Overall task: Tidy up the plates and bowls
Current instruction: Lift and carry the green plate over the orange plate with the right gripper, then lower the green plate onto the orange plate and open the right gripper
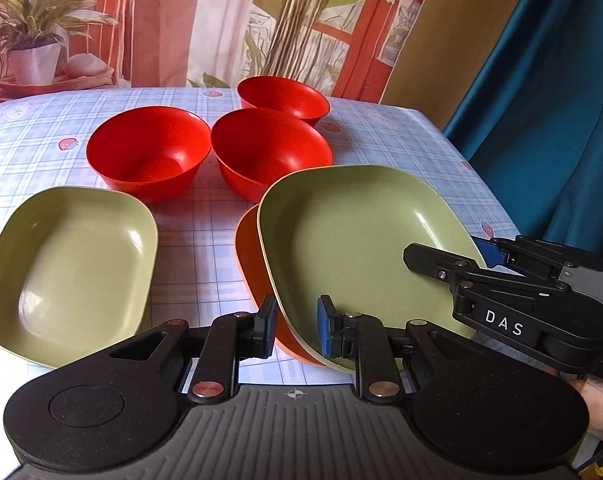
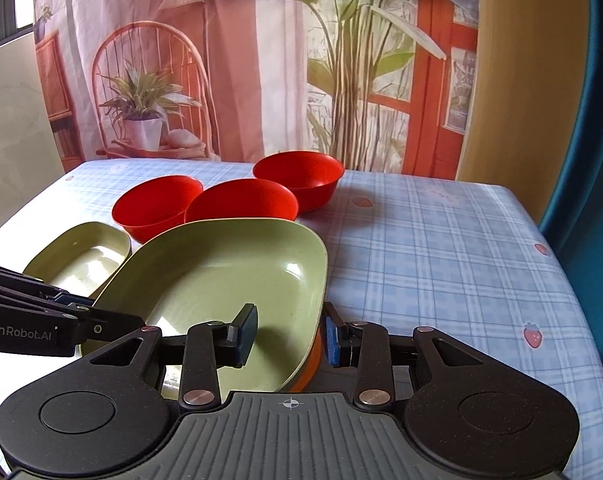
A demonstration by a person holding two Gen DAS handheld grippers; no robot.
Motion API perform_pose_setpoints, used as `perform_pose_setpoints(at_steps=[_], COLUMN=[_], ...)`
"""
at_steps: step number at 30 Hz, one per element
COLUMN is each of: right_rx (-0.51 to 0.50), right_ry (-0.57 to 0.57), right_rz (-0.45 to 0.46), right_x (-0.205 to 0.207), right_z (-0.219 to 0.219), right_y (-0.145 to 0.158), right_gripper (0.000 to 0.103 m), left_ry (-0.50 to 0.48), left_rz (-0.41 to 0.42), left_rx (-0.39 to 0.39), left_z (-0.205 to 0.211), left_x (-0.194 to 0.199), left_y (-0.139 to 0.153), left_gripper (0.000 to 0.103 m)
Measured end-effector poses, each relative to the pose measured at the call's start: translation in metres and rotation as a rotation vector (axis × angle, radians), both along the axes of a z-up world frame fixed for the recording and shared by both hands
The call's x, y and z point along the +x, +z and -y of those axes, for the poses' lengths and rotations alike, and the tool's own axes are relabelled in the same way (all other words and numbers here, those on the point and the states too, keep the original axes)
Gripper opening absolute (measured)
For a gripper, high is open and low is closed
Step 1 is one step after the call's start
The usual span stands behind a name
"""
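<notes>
Here, both tongs (image 1: 295,330) (image 2: 289,334) (parted) astride green plate (image 1: 353,232) rim

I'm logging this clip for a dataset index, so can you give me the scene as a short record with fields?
surface: table with blue plaid cloth
bowls: three red bowls, upright, clustered at the back
plates: one green plate lying alone; a second green plate stacked askew on an orange plate
left hand-held gripper: open, jaws straddling the near rim of the stacked plates
right hand-held gripper: open, jaws straddling the right rim of the same plates
stacked so far: two plates; bowls unstacked
</notes>
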State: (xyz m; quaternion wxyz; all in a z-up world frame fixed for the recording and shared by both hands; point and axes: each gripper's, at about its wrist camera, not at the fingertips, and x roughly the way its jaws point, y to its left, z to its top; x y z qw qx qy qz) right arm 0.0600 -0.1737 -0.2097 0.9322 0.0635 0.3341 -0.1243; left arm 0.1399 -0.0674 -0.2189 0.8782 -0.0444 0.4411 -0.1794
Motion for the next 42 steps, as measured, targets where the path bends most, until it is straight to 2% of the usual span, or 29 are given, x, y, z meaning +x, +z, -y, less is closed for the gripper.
perform_pose_setpoints(at_steps=[12,30,42], right_rx=[-0.01,-0.013,-0.075], right_ry=[-0.005,-0.016,-0.004], right_rz=[-0.033,-0.045,-0.065], right_x=[0.009,0.016,0.024], right_z=[0.002,0.007,-0.004], right_y=[-0.016,-0.024,-0.029], right_gripper=[0.032,0.032,0.035], left_ry=[-0.021,-0.025,-0.007], left_rz=[0.009,-0.008,-0.001], left_rx=[0.04,0.041,0.056], left_z=[0.005,0.007,0.005], left_x=[0.009,0.015,0.013], left_y=[-0.008,-0.012,-0.01], left_gripper=[0.022,0.023,0.023])
